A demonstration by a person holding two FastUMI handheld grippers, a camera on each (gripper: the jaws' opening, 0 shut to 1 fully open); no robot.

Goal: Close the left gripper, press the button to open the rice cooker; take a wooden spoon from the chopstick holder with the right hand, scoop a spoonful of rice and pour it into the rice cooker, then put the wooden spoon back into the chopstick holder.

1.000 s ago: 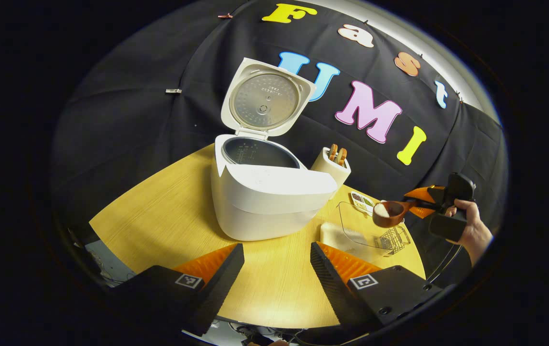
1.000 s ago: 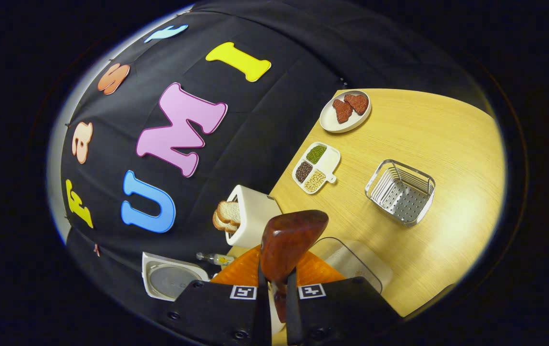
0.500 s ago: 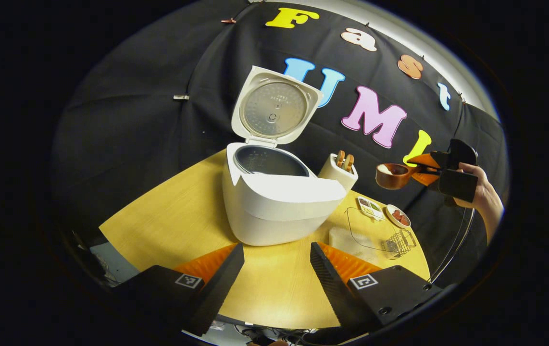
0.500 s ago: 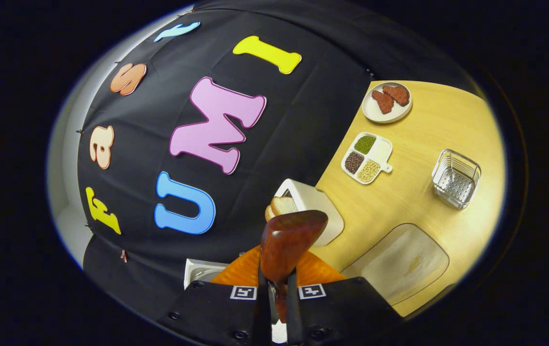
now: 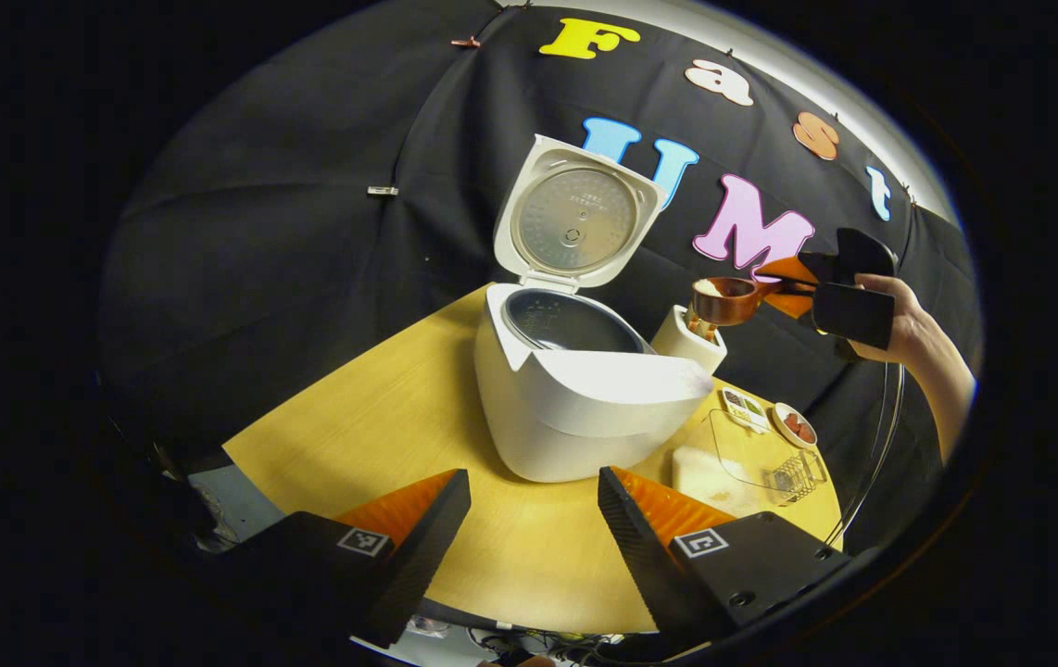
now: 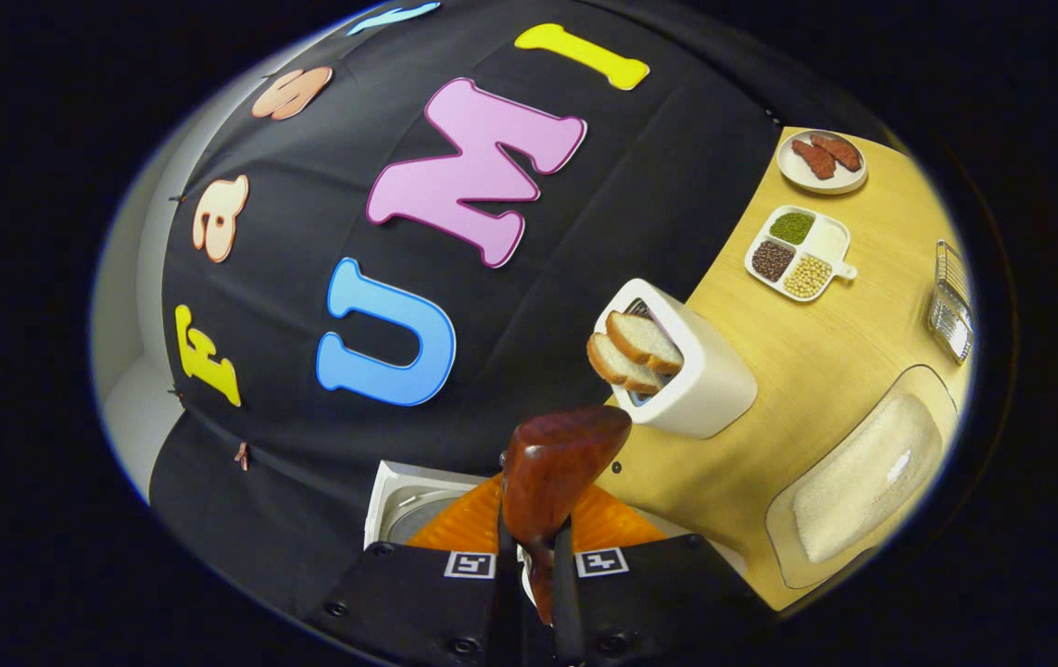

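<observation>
The white rice cooker (image 5: 585, 398) stands on the round wooden table (image 5: 371, 417) with its lid (image 5: 575, 215) up and its dark inner pot (image 5: 571, 322) exposed. My left gripper (image 5: 534, 477) hovers open in front of it, holding nothing. Held by a hand, my right gripper (image 5: 802, 283) is shut on the handle of a brown wooden spoon (image 5: 722, 301). The spoon's bowl hangs above the white holder (image 5: 698, 338), just right of the pot, with a little white rice at its rim. In the right gripper view, the right gripper (image 6: 534, 547) grips the spoon (image 6: 559, 468) over the cooker's lid (image 6: 399, 500).
A clear tray of rice (image 6: 862, 482) lies beside the white holder (image 6: 686, 371), from which two pale slices stick out. Farther along the table sit a sectioned dish of beans (image 6: 793, 252), a plate of red-brown pieces (image 6: 821, 159) and a wire basket (image 6: 950, 301).
My right gripper has lifted the spoon from over the rice tray and carried it up and left, to above the white holder by the cooker. The left gripper has stayed open.
</observation>
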